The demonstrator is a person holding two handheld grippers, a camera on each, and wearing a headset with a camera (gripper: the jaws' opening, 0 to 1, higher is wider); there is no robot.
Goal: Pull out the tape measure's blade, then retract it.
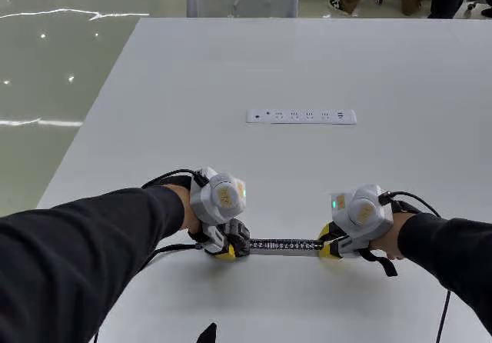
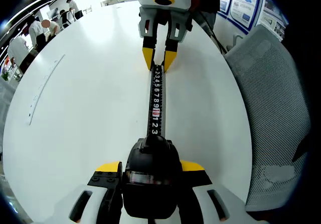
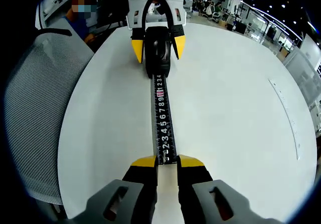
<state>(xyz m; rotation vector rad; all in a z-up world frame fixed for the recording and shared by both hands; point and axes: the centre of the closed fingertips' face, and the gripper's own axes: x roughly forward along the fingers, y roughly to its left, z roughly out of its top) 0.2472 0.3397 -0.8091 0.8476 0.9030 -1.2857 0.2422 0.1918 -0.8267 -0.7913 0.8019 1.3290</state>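
Note:
A black tape measure case (image 2: pixel 150 176) sits between the yellow-tipped jaws of my left gripper (image 2: pixel 150 170), which is shut on it; in the head view this is the left gripper (image 1: pixel 227 248) with the case (image 1: pixel 237 238). The numbered black blade (image 1: pixel 285 244) runs out flat over the white table to my right gripper (image 1: pixel 329 249). In the right gripper view the blade (image 3: pixel 163 123) ends between the right gripper (image 3: pixel 164 161), shut on its tip, with the case (image 3: pixel 157 53) far ahead. The left gripper view shows the blade (image 2: pixel 156 101) reaching the right gripper (image 2: pixel 159 63).
A white power strip (image 1: pixel 301 116) lies flat on the white table (image 1: pixel 307 66) beyond the grippers. A mesh office chair (image 2: pixel 271 113) stands off the table's near edge. People stand far off at the room's edge (image 2: pixel 22 40).

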